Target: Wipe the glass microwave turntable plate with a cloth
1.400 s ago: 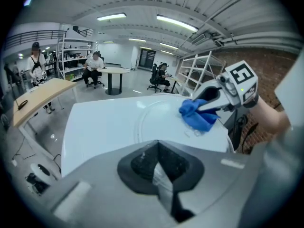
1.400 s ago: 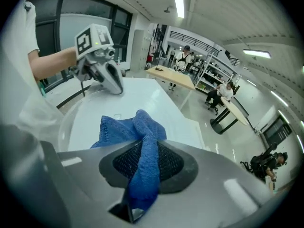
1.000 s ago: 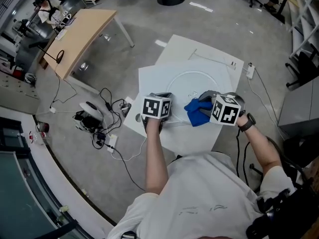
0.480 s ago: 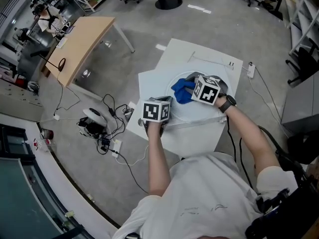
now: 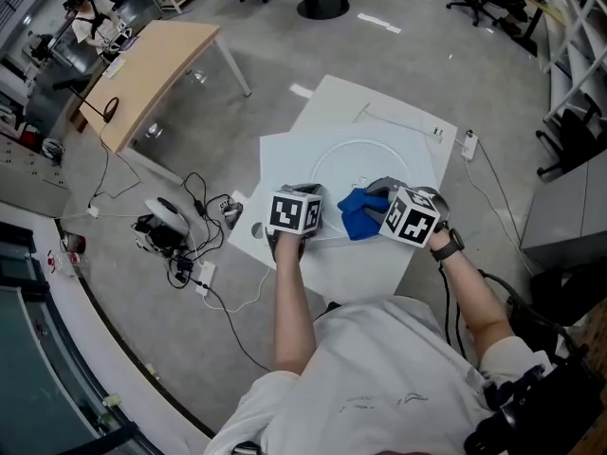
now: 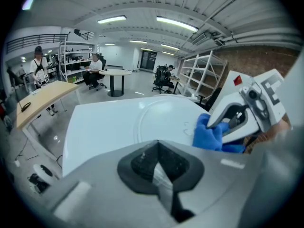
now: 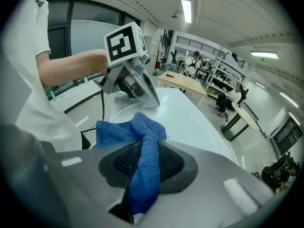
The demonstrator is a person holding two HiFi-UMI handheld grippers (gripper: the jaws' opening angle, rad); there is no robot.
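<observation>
Right gripper (image 7: pixel 145 165) was clamped tight on a bunched blue cloth (image 5: pixel 358 211). A fold ran up between the pads and the rest spilled out ahead of them. Cloth sat on the near part of the glass turntable plate (image 5: pixel 360 164), just right of the left gripper (image 6: pixel 159 167). Left gripper's jaws were drawn together on what looked like the plate's near-left rim, with a thin clear edge showing between the pads. Plate lay flat on the white tabletop (image 5: pixel 341 98), near its middle, and its far half was uncovered.

Step in hand, as judged: a wiping stroke, one gripper pinning the plate while the other dragged the cloth.

To do it well:
- Left grip probably needed to stay firm but not harsh, since glass rims chip and the plate could spin or slide on the smooth top.
- Cloth was wadded, so only a small patch touched. Tilting the right gripper down so more fabric lay flat would likely cover more.
- Strokes best run near to far in overlapping lanes, then round the rim.
- Right gripper's hard tips should stay off the glass, fabric only.
- Spot under the left jaws couldn't be reached, so regripping elsewhere would likely be needed later.
</observation>
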